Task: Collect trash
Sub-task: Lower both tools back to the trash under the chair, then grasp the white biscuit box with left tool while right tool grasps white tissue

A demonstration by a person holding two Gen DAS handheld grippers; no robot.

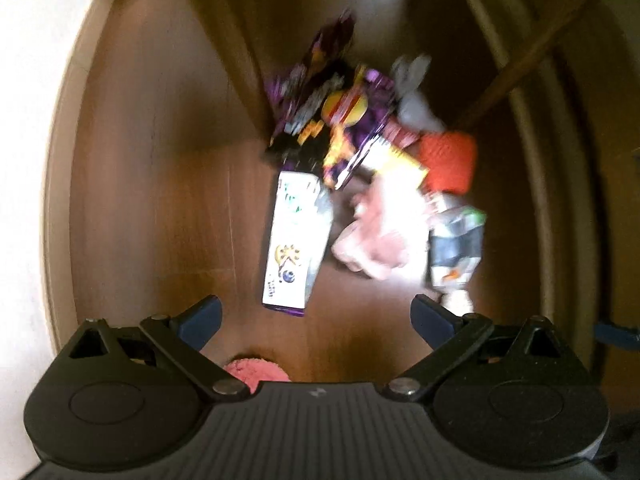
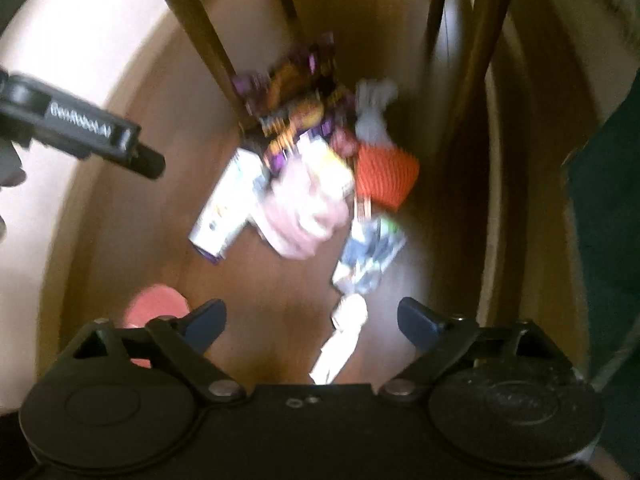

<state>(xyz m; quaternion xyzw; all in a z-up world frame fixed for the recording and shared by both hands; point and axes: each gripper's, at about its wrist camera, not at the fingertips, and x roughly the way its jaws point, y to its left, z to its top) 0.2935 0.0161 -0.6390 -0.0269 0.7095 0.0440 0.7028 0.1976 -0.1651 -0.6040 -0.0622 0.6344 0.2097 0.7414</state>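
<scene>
A pile of trash lies on a wooden floor. It holds a white carton [image 1: 294, 240] [image 2: 228, 208], purple snack wrappers [image 1: 332, 112] [image 2: 296, 96], a crumpled pink bag [image 1: 380, 232] [image 2: 308, 212], an orange ribbed cup [image 1: 450, 164] [image 2: 386, 174], a blue-white wrapper [image 1: 456, 244] [image 2: 370, 256] and a white scrap [image 2: 344, 340]. My left gripper [image 1: 316, 320] is open and empty above the floor, near the carton's near end. My right gripper [image 2: 312, 322] is open and empty, over the white scrap. The left gripper's body [image 2: 80, 132] shows in the right wrist view.
Wooden chair legs [image 2: 200, 40] [image 1: 532, 52] stand around the far side of the pile. A pink slipper [image 2: 154, 308] [image 1: 256, 372] is on the floor near the left fingers. A pale wall and baseboard [image 1: 56, 160] run along the left. Both views are motion-blurred.
</scene>
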